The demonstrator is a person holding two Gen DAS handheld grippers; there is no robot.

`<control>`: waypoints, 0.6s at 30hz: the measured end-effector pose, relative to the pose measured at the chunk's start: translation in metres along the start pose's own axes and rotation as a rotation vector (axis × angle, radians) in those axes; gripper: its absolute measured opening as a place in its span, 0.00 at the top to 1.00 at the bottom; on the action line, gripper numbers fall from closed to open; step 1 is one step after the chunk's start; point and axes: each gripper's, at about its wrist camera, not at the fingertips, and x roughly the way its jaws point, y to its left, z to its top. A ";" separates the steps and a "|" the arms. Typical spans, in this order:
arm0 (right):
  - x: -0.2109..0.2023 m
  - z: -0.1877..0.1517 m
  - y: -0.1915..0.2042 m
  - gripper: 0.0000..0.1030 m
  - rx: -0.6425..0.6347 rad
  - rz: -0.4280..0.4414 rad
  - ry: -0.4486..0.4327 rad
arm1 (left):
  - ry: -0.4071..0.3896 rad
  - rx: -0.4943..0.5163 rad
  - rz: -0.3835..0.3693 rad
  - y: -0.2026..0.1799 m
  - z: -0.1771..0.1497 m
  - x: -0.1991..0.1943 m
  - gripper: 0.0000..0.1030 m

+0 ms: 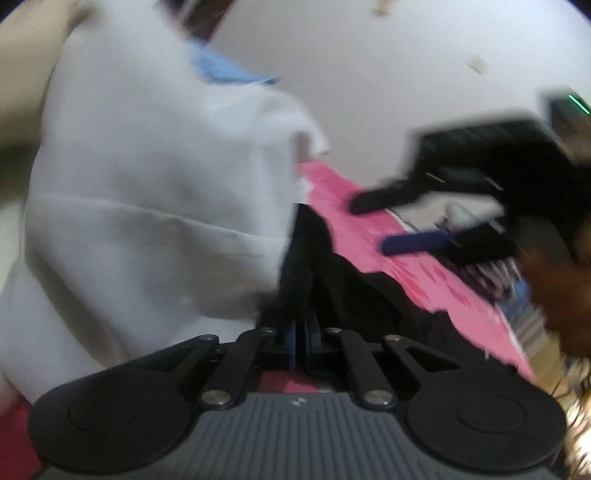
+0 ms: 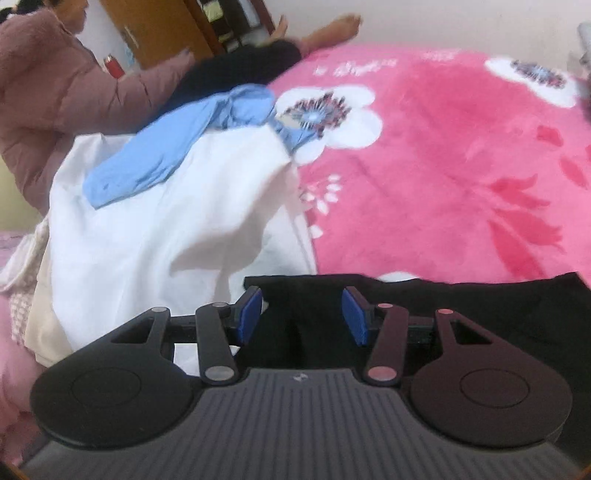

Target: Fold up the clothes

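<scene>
A black garment (image 1: pixel 354 295) lies on the pink blanket, and a fold of it rises from my left gripper (image 1: pixel 300 326), which is shut on it with the blue pads pressed together. A large white garment (image 1: pixel 147 192) hangs blurred at the left. My right gripper (image 1: pixel 369 227) hovers at the right with its fingers apart and nothing in them. In the right wrist view, my right gripper (image 2: pixel 303 295) stands open over the black garment (image 2: pixel 480 314), and its blue pads (image 2: pixel 251 317) touch no cloth. The white garment (image 2: pixel 155 236) lies to the left.
A pink floral blanket (image 2: pixel 443 166) covers the bed. A light blue garment (image 2: pixel 166 147) lies on the white one. A person in a pink jacket (image 2: pixel 55 92) sits at the far left beside a wooden cupboard (image 2: pixel 155 26). A pale wall (image 1: pixel 369 92) stands behind.
</scene>
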 end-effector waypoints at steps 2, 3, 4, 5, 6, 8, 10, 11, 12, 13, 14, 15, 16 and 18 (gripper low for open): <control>0.004 0.000 0.005 0.53 0.010 0.023 0.034 | -0.019 0.081 -0.017 -0.007 -0.007 -0.004 0.96; 0.006 -0.001 0.008 0.52 0.011 0.032 0.048 | -0.020 0.101 -0.031 -0.008 -0.010 -0.005 0.96; 0.007 -0.002 0.010 0.52 0.007 0.033 0.059 | -0.018 0.113 -0.042 -0.009 -0.013 -0.006 0.96; 0.009 -0.002 0.012 0.52 0.001 0.029 0.066 | -0.015 0.119 -0.048 -0.009 -0.014 -0.005 0.97; 0.012 -0.002 0.014 0.52 -0.007 0.015 0.064 | -0.011 0.125 -0.053 -0.009 -0.015 -0.004 0.97; 0.016 -0.001 0.015 0.52 -0.021 -0.026 0.052 | -0.013 0.141 -0.066 -0.012 -0.016 -0.004 0.97; 0.020 0.002 0.015 0.52 -0.033 -0.050 0.037 | -0.017 0.163 -0.078 -0.016 -0.015 -0.005 0.97; 0.022 0.005 0.016 0.52 -0.042 -0.055 0.033 | -0.019 0.178 -0.079 -0.018 -0.016 -0.004 0.97; 0.024 0.007 0.016 0.50 -0.053 -0.059 0.031 | -0.020 0.190 -0.082 -0.020 -0.016 -0.004 0.97; 0.027 0.008 0.018 0.48 -0.071 -0.063 0.033 | -0.019 0.194 -0.086 -0.021 -0.016 -0.004 0.97; 0.030 0.010 0.021 0.44 -0.091 -0.062 0.037 | -0.017 0.198 -0.087 -0.023 -0.017 -0.003 0.97; 0.033 0.012 0.024 0.40 -0.116 -0.055 0.046 | -0.018 0.201 -0.083 -0.024 -0.017 -0.002 0.97; 0.036 0.013 0.027 0.39 -0.143 -0.046 0.054 | -0.018 0.202 -0.081 -0.023 -0.017 -0.003 0.97; 0.045 0.012 0.032 0.39 -0.203 -0.054 0.074 | -0.025 0.206 -0.071 -0.021 -0.019 -0.010 0.97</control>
